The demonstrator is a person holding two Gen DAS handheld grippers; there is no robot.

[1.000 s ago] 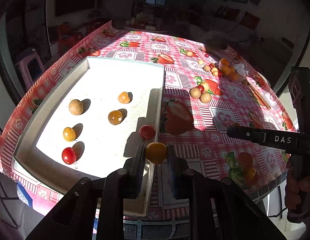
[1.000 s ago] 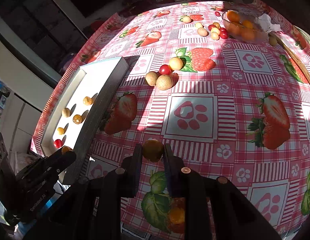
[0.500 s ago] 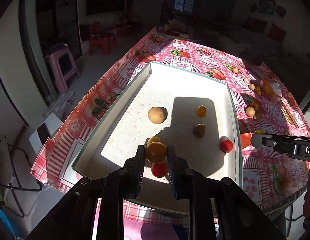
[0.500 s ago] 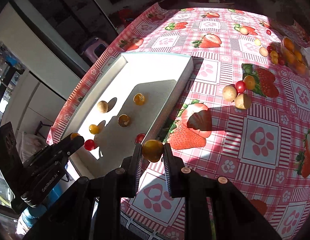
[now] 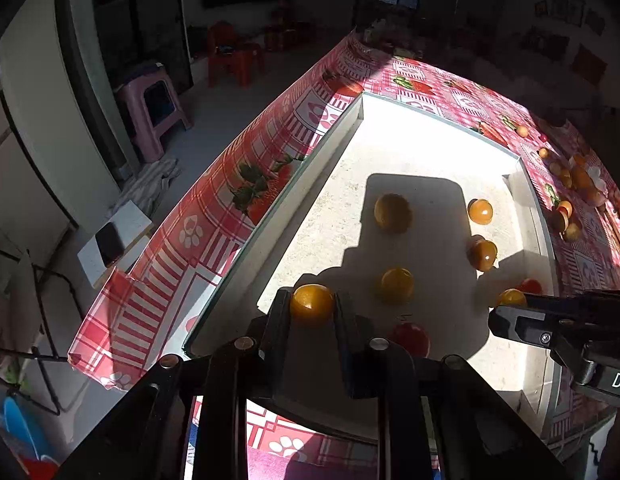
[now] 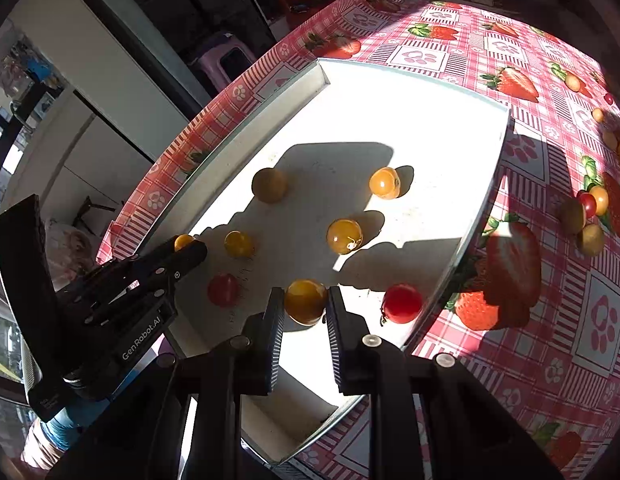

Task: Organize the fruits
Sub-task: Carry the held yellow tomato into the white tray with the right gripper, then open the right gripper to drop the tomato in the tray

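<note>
A white tray (image 5: 334,148) (image 6: 486,168) lies on the strawberry tablecloth and holds several small yellow, orange and red fruits. My left gripper (image 5: 312,307) is shut on a yellow-orange fruit (image 5: 312,305) over the tray's near left corner. My right gripper (image 6: 305,306) is shut on a yellow fruit (image 6: 305,300) low over the tray's near part, beside a red tomato (image 6: 402,303). Each gripper shows in the other's view, the right one (image 5: 510,300) and the left one (image 6: 185,245), both with fruit at the tips.
More loose fruits (image 6: 588,216) lie on the tablecloth right of the tray, with a clear bowl of orange fruits (image 5: 582,178) farther off. The table's left edge (image 5: 213,216) drops to the floor, where a pink stool (image 5: 153,112) stands.
Both grippers have moved left from over the tablecloth to over the tray, each still holding its fruit. The left gripper has reached the tray's near left corner.
</note>
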